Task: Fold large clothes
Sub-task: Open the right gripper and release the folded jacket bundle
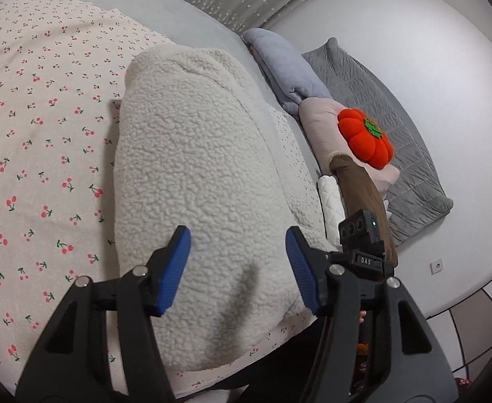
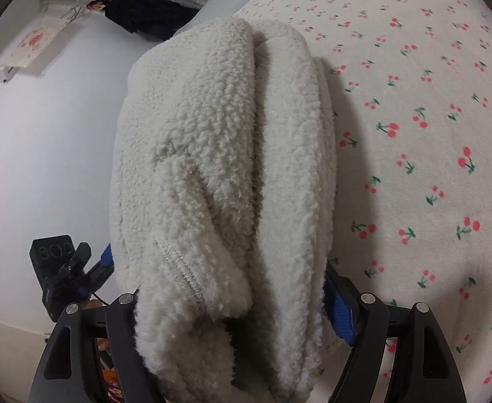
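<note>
A cream fleece garment (image 1: 199, 174) lies folded in a thick bundle on the cherry-print bed sheet (image 1: 38, 127). My left gripper (image 1: 237, 265) is open, its blue pads just above the near end of the bundle, not gripping it. In the right wrist view the same fleece (image 2: 219, 174) fills the middle and its near folds bulge between the jaws of my right gripper (image 2: 232, 305). The jaws stand wide with thick fleece between them; only the right blue pad (image 2: 338, 312) shows, so I cannot tell whether they press the cloth. The left gripper's far side (image 2: 78, 268) shows beside the fleece.
At the bed's right edge lie a folded blue-grey blanket (image 1: 289, 70), a pink cushion (image 1: 320, 127) with a red pumpkin plush (image 1: 366, 141), a grey quilted mat (image 1: 380, 127) and a white quilted item (image 1: 330, 205). White wall and tiled floor (image 1: 464, 322) lie beyond. Dark clothing (image 2: 142, 13) hangs at the back.
</note>
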Demonstrator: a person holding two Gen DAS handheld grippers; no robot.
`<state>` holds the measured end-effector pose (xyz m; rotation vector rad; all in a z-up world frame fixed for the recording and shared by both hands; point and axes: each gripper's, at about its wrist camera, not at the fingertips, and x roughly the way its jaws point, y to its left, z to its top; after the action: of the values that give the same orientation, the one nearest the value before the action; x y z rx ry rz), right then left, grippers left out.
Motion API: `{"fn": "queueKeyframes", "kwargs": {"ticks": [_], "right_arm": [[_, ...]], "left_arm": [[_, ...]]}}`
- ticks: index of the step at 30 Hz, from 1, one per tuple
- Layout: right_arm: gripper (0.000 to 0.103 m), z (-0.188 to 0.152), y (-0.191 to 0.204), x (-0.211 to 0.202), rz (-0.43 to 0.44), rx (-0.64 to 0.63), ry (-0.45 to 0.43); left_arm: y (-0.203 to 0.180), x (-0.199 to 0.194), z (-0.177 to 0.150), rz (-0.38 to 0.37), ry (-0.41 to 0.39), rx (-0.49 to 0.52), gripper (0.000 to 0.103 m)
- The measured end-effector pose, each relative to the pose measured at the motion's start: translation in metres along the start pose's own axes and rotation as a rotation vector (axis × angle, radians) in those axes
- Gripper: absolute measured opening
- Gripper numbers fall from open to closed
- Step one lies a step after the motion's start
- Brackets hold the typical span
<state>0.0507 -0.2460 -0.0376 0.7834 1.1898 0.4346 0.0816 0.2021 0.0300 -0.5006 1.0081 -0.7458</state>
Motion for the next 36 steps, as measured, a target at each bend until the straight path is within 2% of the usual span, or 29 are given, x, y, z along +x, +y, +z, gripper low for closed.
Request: {"fn": "queueKeyframes", "kwargs": {"ticks": [4, 6, 9, 12, 14, 16, 19, 21, 22, 25, 28, 31, 32, 34, 36], "right_arm": [[0.082, 0.01, 0.009, -0.026, -0.031, -0.043, -0.025], [0.082, 0.009, 0.024, -0.04, -0.074, -0.084, -0.062], [0.082, 0.024, 0.046, -0.062, -0.153, -0.143, -0.158], [0.082, 0.04, 0.077, -0.073, -0.192, -0.203, -0.27], [0.081, 0.031, 0.097, -0.072, -0.208, -0.244, -0.334], [0.074, 0.017, 0.108, -0.061, -0.242, -0.304, -0.375], [0.061, 0.0, 0.112, -0.024, -0.355, -0.363, -0.374], [0.052, -0.006, 0.093, 0.002, -0.399, -0.349, -0.331], [0.052, -0.008, 0.084, 0.009, -0.421, -0.355, -0.332], [0.052, -0.018, 0.07, 0.022, -0.471, -0.409, -0.367], [0.052, -0.022, 0.078, 0.023, -0.507, -0.418, -0.379], [0.054, -0.042, 0.094, 0.011, -0.53, -0.439, -0.395], [0.055, -0.048, 0.099, 0.005, -0.539, -0.449, -0.4], [0.065, -0.059, 0.104, -0.001, -0.559, -0.463, -0.404], [0.068, -0.075, 0.104, -0.006, -0.555, -0.462, -0.422]], "left_arm": [[0.005, -0.009, 0.008, 0.079, -0.037, 0.003, 0.061], [0.006, -0.012, 0.015, 0.129, -0.064, 0.01, 0.061], [0.002, -0.01, 0.024, 0.203, -0.102, 0.041, 0.061], [-0.013, 0.0, 0.034, 0.272, -0.135, 0.097, 0.061], [-0.026, 0.006, 0.034, 0.279, -0.161, 0.14, 0.061], [-0.04, 0.019, 0.032, 0.29, -0.178, 0.203, 0.061], [-0.047, 0.048, 0.022, 0.324, -0.134, 0.26, 0.061], [-0.048, 0.065, 0.013, 0.403, -0.144, 0.313, 0.061], [-0.047, 0.073, 0.008, 0.44, -0.14, 0.345, 0.061], [-0.043, 0.08, 0.003, 0.466, -0.148, 0.345, 0.061], [-0.047, 0.076, 0.003, 0.478, -0.162, 0.345, 0.063], [-0.058, 0.065, -0.003, 0.511, -0.185, 0.343, 0.066], [-0.061, 0.06, -0.007, 0.522, -0.186, 0.342, 0.07], [-0.069, 0.048, -0.015, 0.544, -0.185, 0.334, 0.074], [-0.075, 0.036, -0.024, 0.568, -0.189, 0.324, 0.076]]}}
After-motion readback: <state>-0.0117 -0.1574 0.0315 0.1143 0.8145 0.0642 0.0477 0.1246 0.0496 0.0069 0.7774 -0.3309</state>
